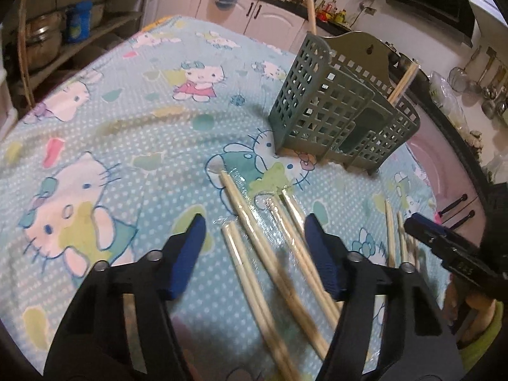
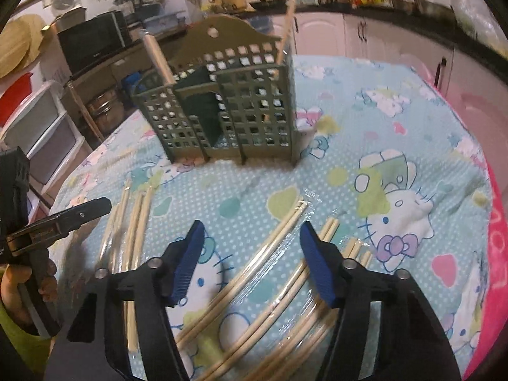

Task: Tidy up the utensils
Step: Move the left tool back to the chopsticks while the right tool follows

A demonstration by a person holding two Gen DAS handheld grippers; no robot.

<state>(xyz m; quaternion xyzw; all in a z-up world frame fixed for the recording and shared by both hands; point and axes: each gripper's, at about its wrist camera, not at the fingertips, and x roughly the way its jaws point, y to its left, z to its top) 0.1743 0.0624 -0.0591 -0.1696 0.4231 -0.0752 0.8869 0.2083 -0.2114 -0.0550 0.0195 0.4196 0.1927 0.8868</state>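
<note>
Both grippers, left gripper [image 1: 254, 250] and right gripper [image 2: 250, 254], hover half-open and empty over wrapped chopsticks [image 1: 254, 238] lying before the green holder [image 1: 343, 108]; best to straddle one pair squarely before closing

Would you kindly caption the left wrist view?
Open left gripper poised over wrapped chopsticks near a green utensil holder.

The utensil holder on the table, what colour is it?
The utensil holder is a dull grey-green plastic lattice; the right wrist view shows it best.
</note>
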